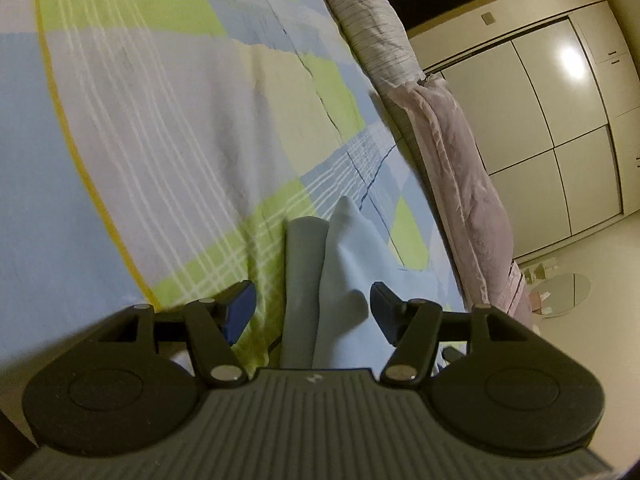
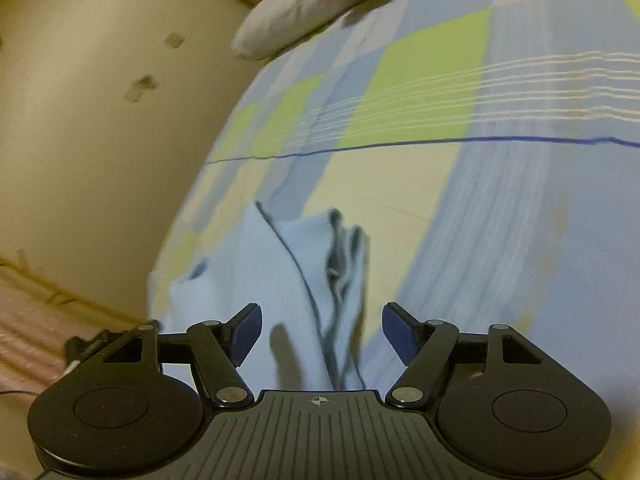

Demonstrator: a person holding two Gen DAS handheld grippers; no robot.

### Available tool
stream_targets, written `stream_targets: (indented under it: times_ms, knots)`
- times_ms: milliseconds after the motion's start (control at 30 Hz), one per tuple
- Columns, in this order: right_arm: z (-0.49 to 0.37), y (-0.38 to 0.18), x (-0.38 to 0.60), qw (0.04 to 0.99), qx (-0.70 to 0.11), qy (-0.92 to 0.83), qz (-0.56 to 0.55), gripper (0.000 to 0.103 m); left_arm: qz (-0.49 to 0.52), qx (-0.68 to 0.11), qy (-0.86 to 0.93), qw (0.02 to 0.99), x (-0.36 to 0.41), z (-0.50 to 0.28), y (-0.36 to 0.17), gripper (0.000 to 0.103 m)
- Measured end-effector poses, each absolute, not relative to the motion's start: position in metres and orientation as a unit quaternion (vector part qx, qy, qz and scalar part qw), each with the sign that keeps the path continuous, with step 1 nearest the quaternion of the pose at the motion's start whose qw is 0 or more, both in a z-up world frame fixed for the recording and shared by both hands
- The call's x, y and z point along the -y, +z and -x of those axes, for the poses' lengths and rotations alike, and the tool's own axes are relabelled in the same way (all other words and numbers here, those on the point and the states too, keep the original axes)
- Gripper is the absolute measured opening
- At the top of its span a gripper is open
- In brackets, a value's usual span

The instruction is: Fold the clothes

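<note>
Lying on the checked bedspread near its edge, light blue garment with a raised fold pointing up between the fingers of the left gripper; jaws parted, pads clear of the cloth, nothing gripped. Seen from the right wrist, same garment, bunched with dark-edged folds, spread below the right gripper; jaws wide apart, nothing held. Beyond, striped pillow, pink blanket draped over the bed's side, pale wardrobe doors.
</note>
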State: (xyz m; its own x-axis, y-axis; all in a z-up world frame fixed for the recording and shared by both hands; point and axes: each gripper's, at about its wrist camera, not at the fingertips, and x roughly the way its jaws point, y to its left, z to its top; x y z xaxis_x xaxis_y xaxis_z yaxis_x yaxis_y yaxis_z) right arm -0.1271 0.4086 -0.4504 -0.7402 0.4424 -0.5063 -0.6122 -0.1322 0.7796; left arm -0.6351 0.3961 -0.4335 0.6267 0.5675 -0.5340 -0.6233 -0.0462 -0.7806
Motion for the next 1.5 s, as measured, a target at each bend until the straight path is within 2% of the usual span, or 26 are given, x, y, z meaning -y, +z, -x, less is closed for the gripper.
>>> stream_targets:
  times_ms: [167,200,233,267,300,367,433,533,633,700,767,833,1000,1133,1233,1267,1400,1500]
  knots:
    - [0.136,-0.459,-0.432,0.311,-0.561,0.763,0.081,0.069,0.578,-0.033,0.418,0.7,-0.399,0.631,-0.435,0.056]
    - [0.138,-0.46,-0.433,0.308,-0.56,0.765,0.081,0.065,0.577,-0.035,0.415,0.703,-0.399,0.63,-0.436,0.053]
    - [0.138,-0.462,-0.434,0.309,-0.561,0.764,0.081,0.053,0.585,-0.032,0.401,0.704,-0.401,0.628,-0.439,0.033]
    - [0.138,-0.464,-0.434,0.309,-0.562,0.763,0.082,0.047,0.594,-0.028,0.387,0.705,-0.403,0.627,-0.442,0.025]
    - [0.138,-0.466,-0.434,0.31,-0.563,0.762,0.081,0.039,0.595,-0.023,0.384,0.706,-0.403,0.627,-0.443,0.025]
    - [0.135,-0.467,-0.435,0.308,-0.565,0.762,0.076,0.034,0.596,-0.013,0.379,0.708,-0.403,0.627,-0.445,0.019]
    - [0.134,-0.465,-0.432,0.307,-0.562,0.765,0.072,0.02,0.582,-0.009,0.377,0.721,-0.399,0.627,-0.438,0.016]
    - [0.133,-0.446,-0.423,0.309,-0.53,0.787,0.064,0.011,0.532,-0.015,0.374,0.76,-0.4,0.623,-0.417,0.015]
    - [0.127,-0.425,-0.414,0.324,-0.503,0.8,0.037,0.011,0.513,-0.017,0.378,0.77,-0.415,0.62,-0.41,0.015]
    - [0.127,-0.422,-0.413,0.35,-0.492,0.796,0.033,0.011,0.516,-0.047,0.396,0.758,-0.431,0.613,-0.419,0.017]
    - [0.133,-0.432,-0.417,0.388,-0.503,0.771,0.051,0.012,0.522,-0.091,0.421,0.736,-0.445,0.605,-0.428,0.025]
    - [0.142,-0.434,-0.416,0.42,-0.494,0.757,0.08,0.034,0.5,-0.079,0.436,0.744,-0.442,0.608,-0.412,0.023]
    - [0.157,-0.405,-0.406,0.512,-0.423,0.741,0.101,0.034,0.401,-0.089,0.484,0.773,-0.437,0.602,-0.366,0.023]
    - [0.207,-0.393,-0.42,0.499,-0.356,0.773,0.163,0.034,0.358,-0.176,0.457,0.795,-0.457,0.551,-0.376,0.014]
    - [0.238,-0.419,-0.436,0.518,-0.319,0.763,0.218,0.034,0.316,-0.219,0.491,0.782,-0.47,0.535,-0.406,0.003]
    - [0.243,-0.429,-0.44,0.528,-0.307,0.759,0.226,0.034,0.314,-0.219,0.498,0.779,-0.474,0.533,-0.413,0.003]
    - [0.235,-0.439,-0.444,0.536,-0.327,0.754,0.194,0.034,0.307,-0.233,0.522,0.761,-0.481,0.525,-0.409,0.003]
    - [0.223,-0.422,-0.428,0.567,-0.322,0.733,0.195,0.034,0.295,-0.247,0.543,0.746,-0.471,0.525,-0.39,0.003]
